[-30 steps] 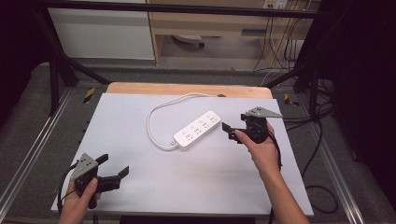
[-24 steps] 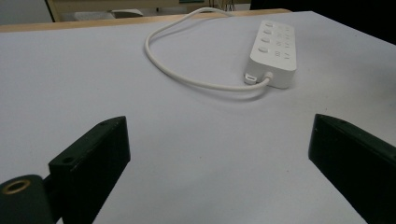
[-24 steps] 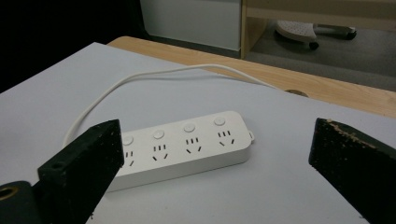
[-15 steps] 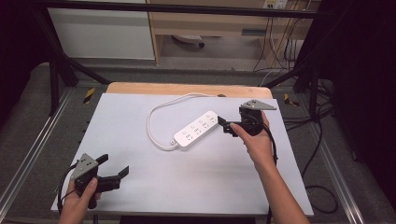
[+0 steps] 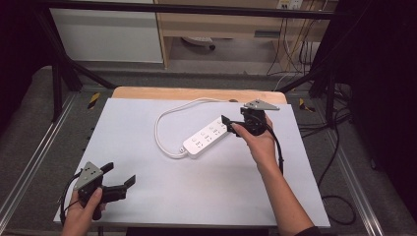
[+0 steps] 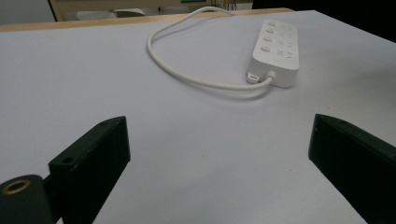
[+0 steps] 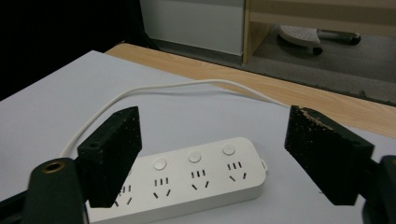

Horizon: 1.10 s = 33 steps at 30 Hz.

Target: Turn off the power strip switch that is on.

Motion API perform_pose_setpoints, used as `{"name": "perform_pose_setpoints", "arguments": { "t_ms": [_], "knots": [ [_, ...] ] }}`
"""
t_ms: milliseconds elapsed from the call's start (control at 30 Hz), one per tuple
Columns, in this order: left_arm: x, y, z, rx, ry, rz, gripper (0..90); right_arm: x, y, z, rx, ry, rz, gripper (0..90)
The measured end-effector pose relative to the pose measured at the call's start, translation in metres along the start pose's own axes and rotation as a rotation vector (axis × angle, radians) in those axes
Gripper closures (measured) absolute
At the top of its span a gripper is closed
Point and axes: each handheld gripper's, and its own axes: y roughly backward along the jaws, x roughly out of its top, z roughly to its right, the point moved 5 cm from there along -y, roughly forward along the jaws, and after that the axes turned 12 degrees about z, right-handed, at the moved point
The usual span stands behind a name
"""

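A white power strip (image 5: 206,137) lies diagonally on the white table top (image 5: 147,196), and its cord (image 5: 162,123) loops off to the left and back. My right gripper (image 5: 228,125) is at the strip's far right end. In the right gripper view the strip (image 7: 187,186) sits low between the jaws, whose pads stand apart from it. These jaws have just been closing and are open. Near the front left corner my left gripper (image 5: 119,174) hovers wide open with nothing in it. From there the strip (image 6: 276,51) and cord (image 6: 187,77) show far ahead.
A wooden table edge (image 5: 196,93) runs along the back of the white top. Behind it stand a cabinet (image 5: 108,34) and shelving with hanging cables (image 5: 295,44). Black frame bars (image 5: 64,69) flank the table.
My right gripper has moved a little farther back and left, onto the far end of the power strip. The left gripper has stayed still.
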Motion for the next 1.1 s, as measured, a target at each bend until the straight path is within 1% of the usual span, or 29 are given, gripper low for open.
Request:
{"name": "perform_pose_setpoints", "arguments": {
  "t_ms": [133, 167, 200, 233, 267, 367, 433, 500, 667, 733, 867, 967, 1100],
  "knots": [
    [0.000, 0.000, 0.000, -0.001, 0.000, 0.000, 5.3, -0.006, -0.008, 0.001, -0.003, -0.007, 0.000, 31.3],
    [0.000, 0.000, 0.000, -0.001, 0.000, 0.000, 5.3, -0.006, -0.008, 0.001, -0.003, -0.007, 0.000, 31.3],
    [0.000, 0.000, 0.000, 0.000, -0.001, -0.001, 5.3, -0.008, -0.012, 0.000, 0.001, -0.011, 0.003, 37.2],
    [0.000, 0.000, 0.000, 0.000, -0.001, -0.001, 5.3, -0.008, -0.013, 0.000, 0.000, -0.010, 0.006, 39.7],
    [0.000, -0.001, 0.000, -0.001, 0.000, -0.001, 5.3, -0.009, -0.015, -0.001, 0.005, -0.013, 0.010, 44.6],
    [0.000, -0.001, 0.001, -0.004, -0.004, -0.002, 5.3, -0.012, -0.020, -0.001, 0.008, -0.008, 0.016, 54.2],
    [0.000, 0.000, 0.001, -0.004, -0.005, -0.002, 5.3, -0.015, -0.023, -0.001, 0.008, -0.010, 0.019, 59.0],
    [0.000, 0.000, 0.001, -0.003, -0.005, -0.003, 5.3, -0.017, -0.026, -0.002, 0.012, -0.007, 0.021, 67.0],
    [0.000, 0.000, 0.001, -0.004, -0.005, -0.005, 5.3, -0.022, -0.034, -0.005, 0.014, -0.013, 0.029, 77.6],
    [0.000, 0.000, 0.001, -0.006, -0.005, -0.003, 5.3, -0.023, -0.036, -0.005, 0.014, -0.017, 0.034, 80.0],
    [0.001, 0.000, 0.001, -0.007, -0.007, 0.003, 5.3, -0.026, -0.040, -0.007, 0.021, -0.031, 0.036, 79.6],
    [0.000, 0.000, 0.001, -0.006, -0.013, 0.000, 5.3, -0.028, -0.042, -0.008, 0.024, -0.024, 0.027, 80.8],
    [0.000, 0.000, 0.001, -0.006, -0.013, 0.001, 5.3, -0.032, -0.045, -0.008, 0.024, -0.016, 0.016, 85.1]
  ]
}}
